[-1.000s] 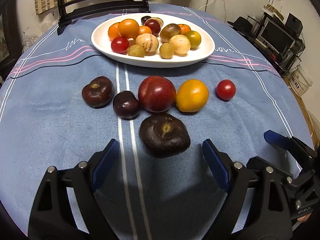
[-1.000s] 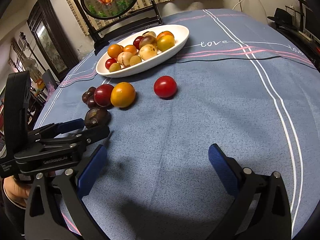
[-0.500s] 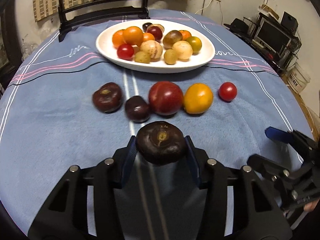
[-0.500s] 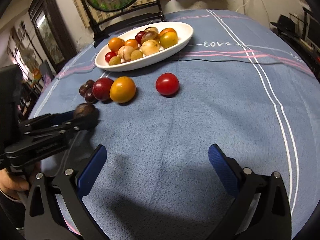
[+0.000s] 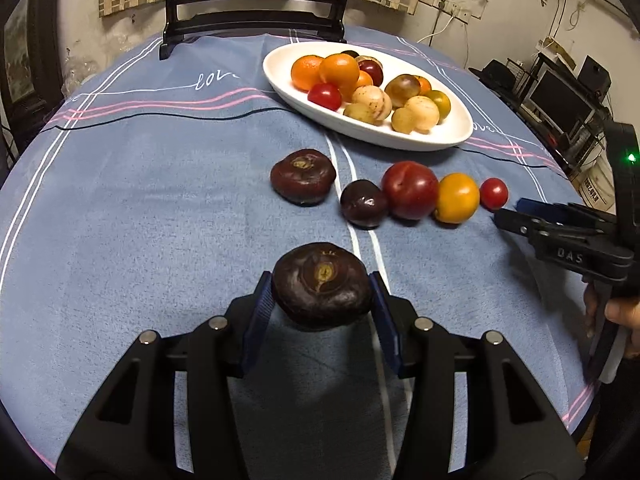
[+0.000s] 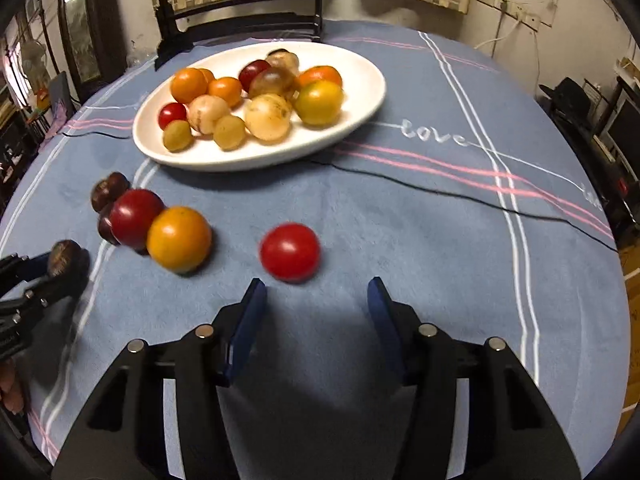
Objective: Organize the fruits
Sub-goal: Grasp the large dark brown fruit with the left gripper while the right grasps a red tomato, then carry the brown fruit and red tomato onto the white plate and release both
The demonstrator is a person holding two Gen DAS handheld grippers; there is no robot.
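- The left claw (image 5: 322, 300) is clenched on a dark brown fruit (image 5: 322, 284), its blue pads pressing the two sides, the fruit raised a little above the tabletop (image 5: 140, 220).
- The white plate (image 5: 440, 142) sits farther off and to the right, already crowded, so I would carry the fruit high enough to pass over the loose ones lying between.
- A gentle, level grip seems wise; the fruit looks round and could roll out between the pads if tilted.
- The right claw (image 6: 316, 300) is released, fingers spread, just short of a small red tomato (image 6: 290, 252).
- That claw should come in straight so the tomato lands between the pads rather than getting nudged away toward the orange tomato (image 6: 179, 238).
- Setting down in a bare patch of the plate looks safest.
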